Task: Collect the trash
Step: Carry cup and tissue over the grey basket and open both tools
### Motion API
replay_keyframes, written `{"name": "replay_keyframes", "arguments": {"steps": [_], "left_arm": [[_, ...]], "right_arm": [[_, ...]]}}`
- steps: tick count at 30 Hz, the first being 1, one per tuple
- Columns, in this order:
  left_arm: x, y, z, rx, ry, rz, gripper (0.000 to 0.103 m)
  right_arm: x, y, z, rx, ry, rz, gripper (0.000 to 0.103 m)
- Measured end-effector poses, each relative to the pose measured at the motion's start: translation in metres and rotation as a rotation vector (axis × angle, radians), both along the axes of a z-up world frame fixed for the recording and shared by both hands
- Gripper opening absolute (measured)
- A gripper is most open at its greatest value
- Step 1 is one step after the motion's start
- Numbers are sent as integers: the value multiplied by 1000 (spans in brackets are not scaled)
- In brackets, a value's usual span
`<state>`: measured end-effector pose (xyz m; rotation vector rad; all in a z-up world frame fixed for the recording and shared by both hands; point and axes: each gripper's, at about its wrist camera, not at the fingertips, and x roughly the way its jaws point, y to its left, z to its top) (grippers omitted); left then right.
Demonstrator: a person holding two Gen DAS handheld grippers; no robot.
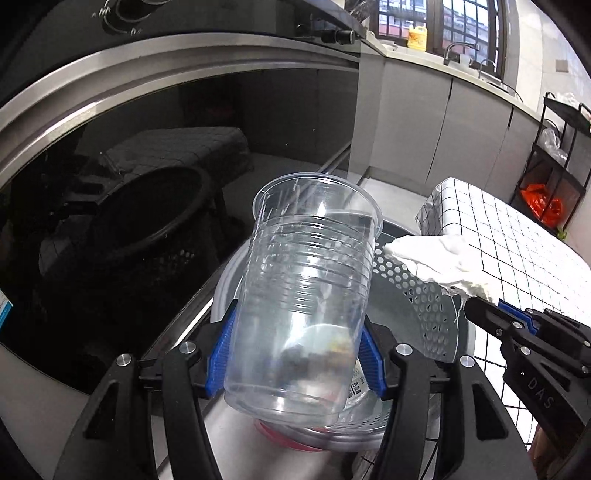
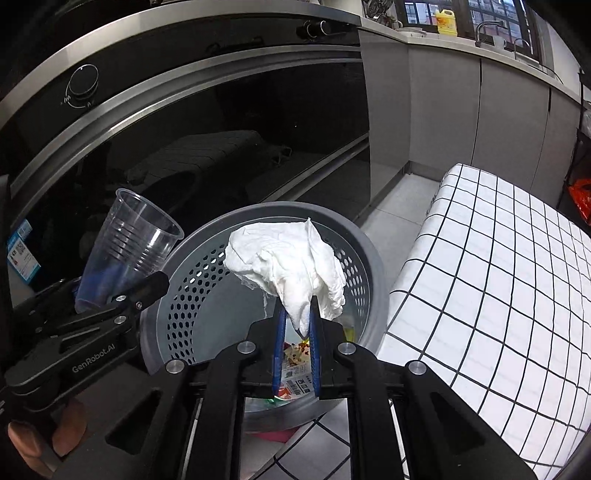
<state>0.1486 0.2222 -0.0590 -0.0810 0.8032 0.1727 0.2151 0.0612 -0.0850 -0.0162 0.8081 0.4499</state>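
My left gripper (image 1: pixel 295 350) is shut on a clear plastic cup (image 1: pixel 306 288), tilted, held over the left rim of a grey perforated trash bin (image 1: pixel 417 295). The cup also shows in the right wrist view (image 2: pixel 125 251) beside the bin (image 2: pixel 365 254). My right gripper (image 2: pixel 297 325) is shut on a crumpled white tissue (image 2: pixel 288 262) and holds it above the bin's opening. The tissue shows in the left wrist view (image 1: pixel 439 262) too. Printed wrappers (image 2: pixel 295 369) lie at the bin's bottom.
A black glass oven door (image 2: pixel 184 147) stands right behind the bin. A table with a white black-grid cloth (image 2: pixel 498 277) is on the right. Grey cabinets (image 2: pixel 461 129) and a counter with a yellow bottle (image 2: pixel 446 21) lie farther back. A rack holds an orange bag (image 1: pixel 541 206).
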Motion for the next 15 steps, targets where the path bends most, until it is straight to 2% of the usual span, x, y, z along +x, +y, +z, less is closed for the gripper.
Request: {"name": "replay_keyframes", "arguments": {"steps": [2, 4, 5, 6, 11, 15], "left_arm": [[0, 3, -1, -3, 5, 7, 60], [-1, 4, -1, -4, -3, 13, 68], [-3, 5, 0, 1, -11, 19, 72], [-4, 4, 1, 6, -20, 24, 74], [-5, 1, 3, 16, -32, 27, 77], [-6, -1, 5, 21, -41, 30, 81]], "right_arm": [[-2, 0, 2, 3, -1, 1, 17], [-2, 1, 4, 10, -11, -1, 29], [-2, 1, 4, 11, -19, -3, 38], [-3, 1, 6, 9, -30, -8, 43], [-8, -4, 10, 17, -34, -21, 43], [-12, -8, 11, 25, -35, -31, 51]]}}
